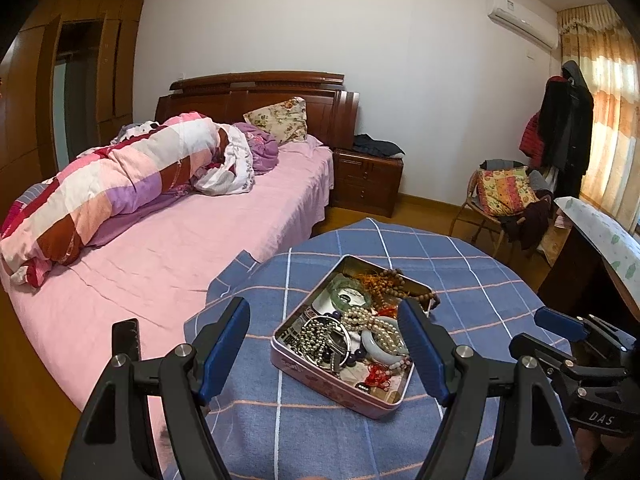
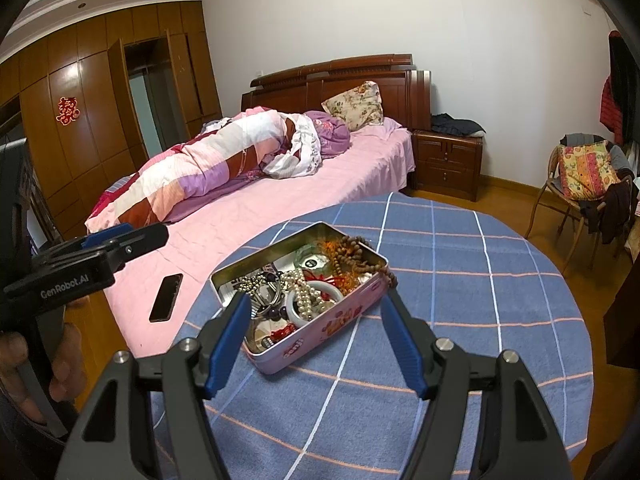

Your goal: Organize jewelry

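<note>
A pink metal tin [image 1: 320, 382] [image 2: 340, 322] sits open on a round table under a blue checked cloth [image 1: 480, 280] [image 2: 480, 300]. It holds a tangle of jewelry: a pearl strand [image 1: 368, 318] [image 2: 304, 292], brown wooden beads [image 1: 394, 282] [image 2: 354, 252], a white bangle [image 1: 380, 346] [image 2: 294, 306], silver chains [image 1: 316, 334] and a green bangle [image 1: 346, 292]. My left gripper [image 1: 325, 312] hovers open just short of the tin, nothing between its blue pads. In the right wrist view my right gripper [image 2: 316, 304] is also open and empty, its tips either side of the tin's near corner.
A bed with a pink sheet [image 2: 240, 224] and a rolled quilt [image 1: 120, 184] lies left of the table. A black phone [image 2: 166, 298] rests on the sheet near the table. A nightstand [image 1: 366, 182], a cluttered chair [image 2: 580, 184] and a desk edge [image 1: 600, 240] stand around.
</note>
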The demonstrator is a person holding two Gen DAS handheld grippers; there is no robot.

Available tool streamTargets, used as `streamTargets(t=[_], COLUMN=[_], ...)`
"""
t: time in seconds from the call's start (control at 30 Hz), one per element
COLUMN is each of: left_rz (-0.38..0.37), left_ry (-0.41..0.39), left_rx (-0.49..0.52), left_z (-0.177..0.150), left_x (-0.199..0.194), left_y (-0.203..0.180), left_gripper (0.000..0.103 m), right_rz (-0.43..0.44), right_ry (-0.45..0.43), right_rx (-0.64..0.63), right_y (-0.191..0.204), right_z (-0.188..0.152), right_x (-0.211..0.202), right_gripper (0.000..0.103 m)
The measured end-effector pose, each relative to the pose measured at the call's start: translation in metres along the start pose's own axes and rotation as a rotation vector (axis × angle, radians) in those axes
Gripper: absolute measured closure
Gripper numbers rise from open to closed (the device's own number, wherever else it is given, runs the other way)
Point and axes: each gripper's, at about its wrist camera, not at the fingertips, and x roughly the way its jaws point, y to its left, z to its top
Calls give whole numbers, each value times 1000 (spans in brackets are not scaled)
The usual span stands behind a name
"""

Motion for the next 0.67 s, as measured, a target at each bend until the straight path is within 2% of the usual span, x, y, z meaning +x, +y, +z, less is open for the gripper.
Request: streamTargets(t=[0.67], left_rz=[54], left_ry=[33], left_rx=[4], left_z=[0], left_x=[10], left_y=[7], left_gripper=[27], right_rz=[-2], right_ry=[8], right_rx=[1], right_y=[-3], right_z=[-6], right_x=[5], right_gripper=[29])
